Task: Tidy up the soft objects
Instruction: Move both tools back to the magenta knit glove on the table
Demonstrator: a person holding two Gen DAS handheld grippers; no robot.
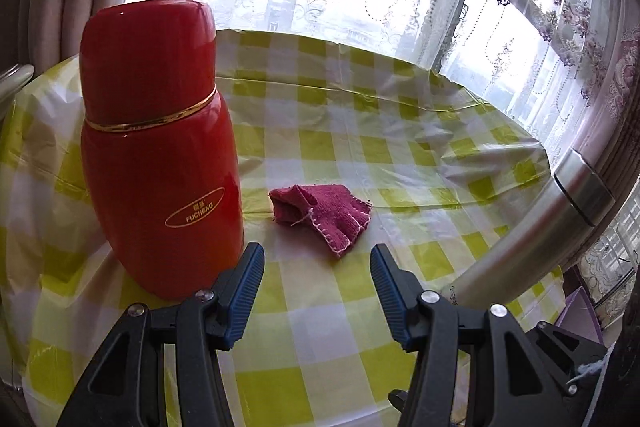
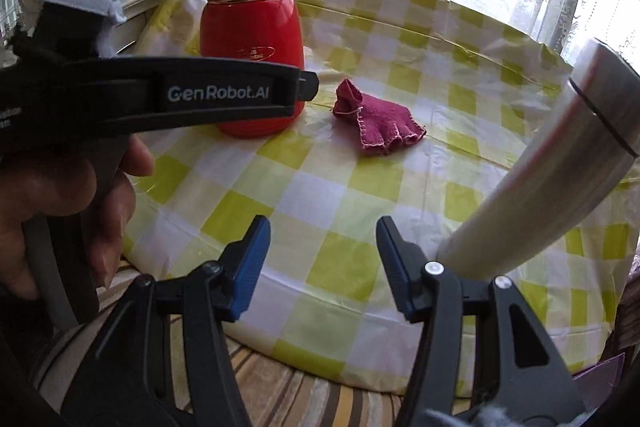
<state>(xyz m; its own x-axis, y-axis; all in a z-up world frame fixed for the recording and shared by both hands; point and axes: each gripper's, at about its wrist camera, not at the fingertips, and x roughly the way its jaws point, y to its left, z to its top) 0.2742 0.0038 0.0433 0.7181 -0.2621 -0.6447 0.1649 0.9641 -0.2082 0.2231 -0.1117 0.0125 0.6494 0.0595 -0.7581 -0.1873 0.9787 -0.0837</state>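
A small magenta knitted fingerless glove (image 1: 322,217) lies flat on the yellow-and-white checked tablecloth (image 1: 340,347). It also shows in the right wrist view (image 2: 376,121), mid-table. My left gripper (image 1: 317,267) is open and empty, just short of the glove, jaws wide apart. My right gripper (image 2: 323,239) is open and empty, near the table's front edge, well short of the glove. The left gripper's body (image 2: 160,95) crosses the right wrist view at left, held by a hand.
A tall red flask (image 1: 156,147) stands left of the glove, also in the right wrist view (image 2: 252,35). A silver steel flask (image 1: 532,223) stands at right, close to the right gripper (image 2: 560,163). A lace-curtained window lies behind the table.
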